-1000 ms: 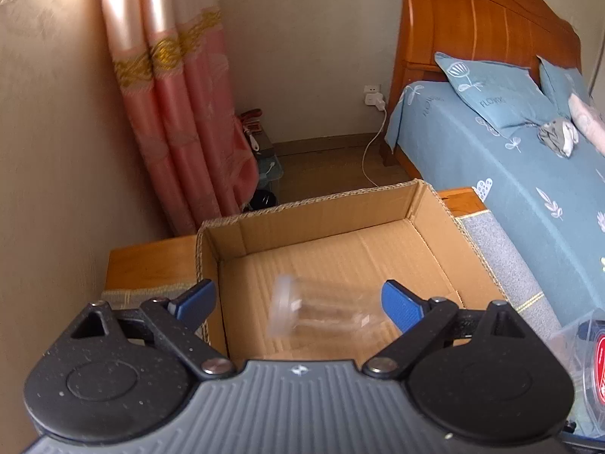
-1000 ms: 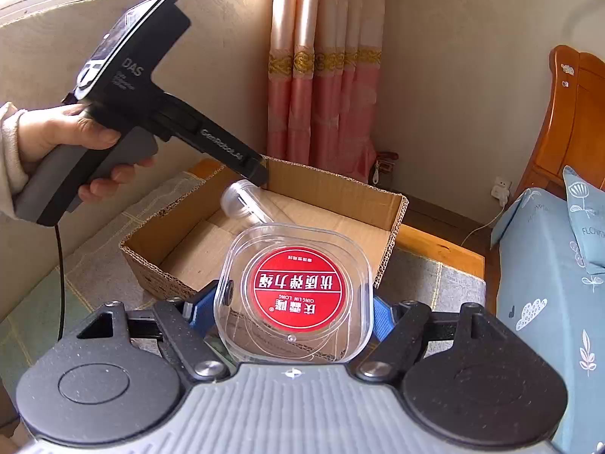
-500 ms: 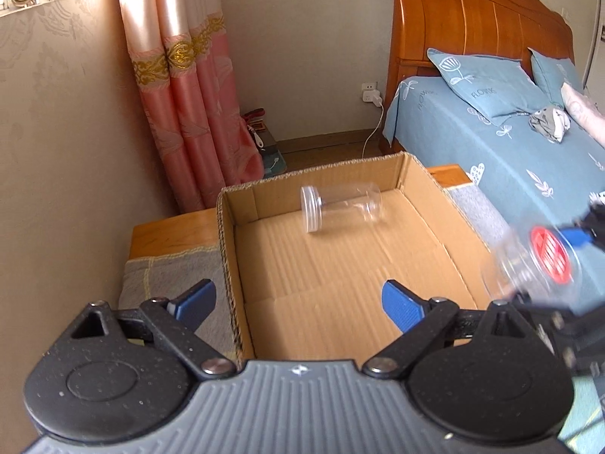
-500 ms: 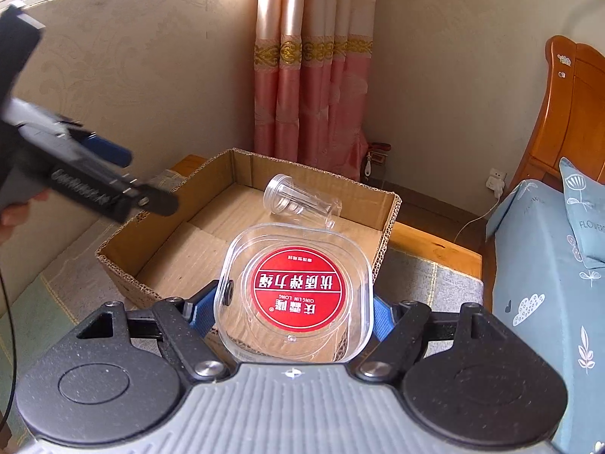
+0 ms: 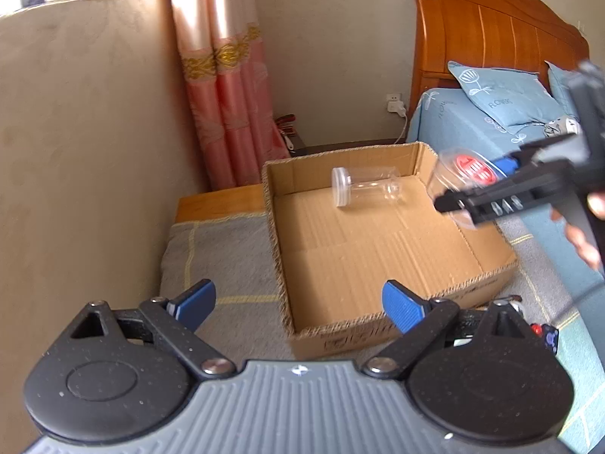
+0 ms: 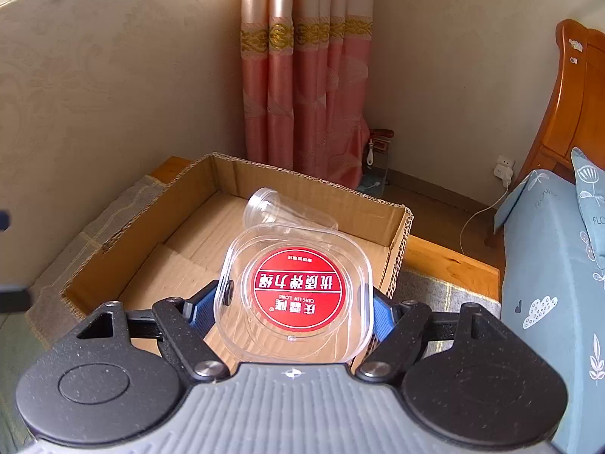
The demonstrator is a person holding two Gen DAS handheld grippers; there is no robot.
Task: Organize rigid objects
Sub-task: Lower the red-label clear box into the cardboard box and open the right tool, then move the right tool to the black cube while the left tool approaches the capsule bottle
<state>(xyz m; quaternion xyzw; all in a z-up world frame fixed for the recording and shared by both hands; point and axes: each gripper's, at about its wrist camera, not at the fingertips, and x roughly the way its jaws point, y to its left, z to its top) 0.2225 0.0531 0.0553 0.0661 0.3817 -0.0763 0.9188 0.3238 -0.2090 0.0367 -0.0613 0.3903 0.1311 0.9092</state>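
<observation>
An open cardboard box (image 5: 278, 227) (image 6: 399, 234) sits on a grey blanket. A clear plastic jar (image 5: 365, 187) (image 6: 280, 210) lies on its side at the box's far end. My left gripper (image 5: 298, 300) is open and empty, pulled back over the box's near left corner. My right gripper (image 6: 293, 306) is shut on a clear square plastic container with a red round label (image 6: 297, 291), held above the box's near right part. It also shows in the left wrist view (image 5: 463, 178) at the box's right wall.
A blue bed (image 5: 491, 128) with pillows and a wooden headboard (image 5: 491, 26) stands to the right. A pink curtain (image 6: 302, 75) hangs behind the box. A beige wall (image 5: 75, 151) runs on the left. Small items (image 5: 544, 335) lie by the box's near right corner.
The clear jar has dropped from my left gripper into the box and rolled to its far end. My left gripper has pulled back. My right gripper has carried the container over the box.
</observation>
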